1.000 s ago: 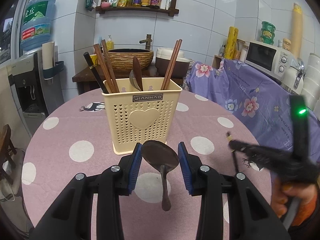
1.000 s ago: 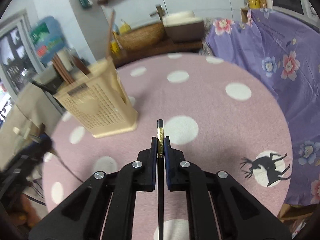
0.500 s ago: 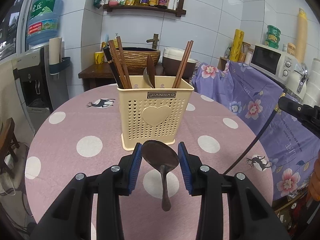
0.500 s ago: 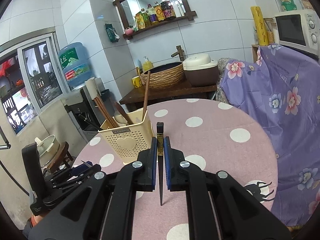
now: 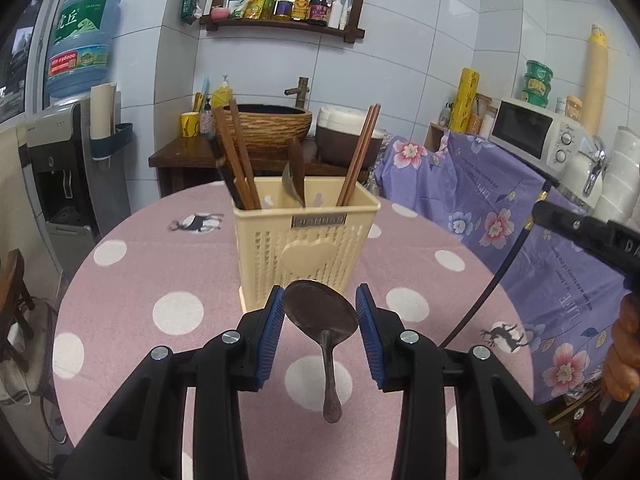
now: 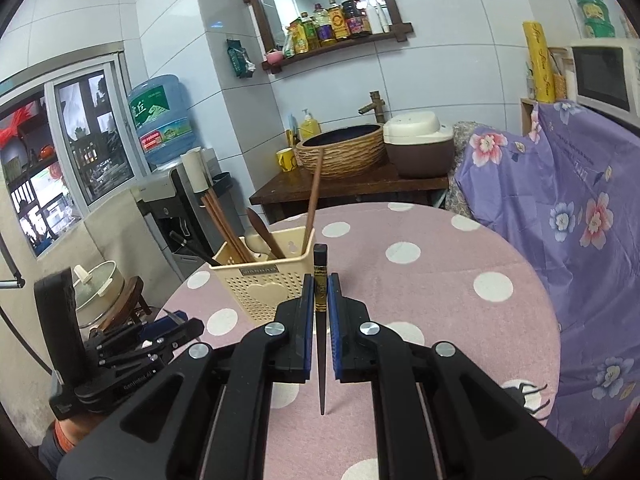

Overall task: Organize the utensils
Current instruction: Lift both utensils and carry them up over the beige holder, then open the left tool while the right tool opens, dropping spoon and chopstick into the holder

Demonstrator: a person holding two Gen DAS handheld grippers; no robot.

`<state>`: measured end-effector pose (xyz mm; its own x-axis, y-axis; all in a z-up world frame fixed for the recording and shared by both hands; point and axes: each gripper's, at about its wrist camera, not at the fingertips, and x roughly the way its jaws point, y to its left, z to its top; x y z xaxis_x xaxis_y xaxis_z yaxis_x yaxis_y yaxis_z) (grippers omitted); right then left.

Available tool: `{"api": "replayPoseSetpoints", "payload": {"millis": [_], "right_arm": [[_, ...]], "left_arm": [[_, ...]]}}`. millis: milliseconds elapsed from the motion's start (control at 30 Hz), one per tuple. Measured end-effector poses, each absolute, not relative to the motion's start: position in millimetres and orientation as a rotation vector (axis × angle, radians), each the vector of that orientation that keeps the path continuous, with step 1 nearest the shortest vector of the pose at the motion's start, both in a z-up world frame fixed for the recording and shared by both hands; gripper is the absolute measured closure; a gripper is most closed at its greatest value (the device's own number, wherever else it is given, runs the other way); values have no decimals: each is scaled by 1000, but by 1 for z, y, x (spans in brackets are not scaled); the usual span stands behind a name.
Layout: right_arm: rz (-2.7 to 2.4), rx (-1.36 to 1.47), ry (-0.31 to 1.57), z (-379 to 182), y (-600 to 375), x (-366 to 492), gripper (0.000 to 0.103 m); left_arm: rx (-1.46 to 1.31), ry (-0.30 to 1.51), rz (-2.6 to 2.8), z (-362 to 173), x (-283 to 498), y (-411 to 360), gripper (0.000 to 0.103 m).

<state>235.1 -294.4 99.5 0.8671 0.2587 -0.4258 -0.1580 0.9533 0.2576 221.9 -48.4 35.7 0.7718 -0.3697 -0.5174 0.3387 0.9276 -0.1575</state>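
Two grippers are in use, each with one utensil. The left gripper point(image 5: 320, 312) has its jaws partly apart, and the blue pads point(image 5: 270, 322) press the two sides of the bowl of a dark spoon point(image 5: 320, 314). The bowl of the spoon is up and its handle hangs down toward 6 o'clock, above the pink tablecloth point(image 5: 128, 276) with white dots. The right gripper point(image 6: 319, 300) is closed almost fully on a black chopstick point(image 6: 320, 280). The thick end of the chopstick, with a gold band, stands up just over the pads, and the thin tip points down toward 6 o'clock, free in the air over the cloth.

The cream utensil basket point(image 5: 306, 248) stands upright on the round table. In the left wrist view it is at 12 o'clock from the spoon, just behind it. In the right wrist view the basket point(image 6: 264, 282) is at about 10 o'clock from the chopstick, near it but not touching. Inside the basket there are already brown chopsticks point(image 5: 236, 160) that lean to the left, another brown pair point(image 5: 360, 152) that leans to the right, and dark spoon handles point(image 5: 296, 172) in the middle.

In the left wrist view the right gripper shows at 3 o'clock, at the edge of the picture, with the black chopstick slanting down from it in front of a purple flowered cloth point(image 5: 480, 200).
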Motion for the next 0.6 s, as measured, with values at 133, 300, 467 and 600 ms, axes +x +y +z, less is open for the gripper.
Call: {"api": "replayPoseSetpoints", "payload": {"millis": [133,300,467,600], "right_arm": [[248,178,432,133,-282,246,95],[254,152,354,195,-268,274,95],[239,127,280,245,-252,303,95],[218,119,273,236,-242,325,95]], "left_arm": [[-51,476,-381,84,232,-45,66],[-38,359,-333,151,258,-49,66],[-24,323,-270,181,290,-57,66],[-7,328,-216,164,307,-66,66]]}}
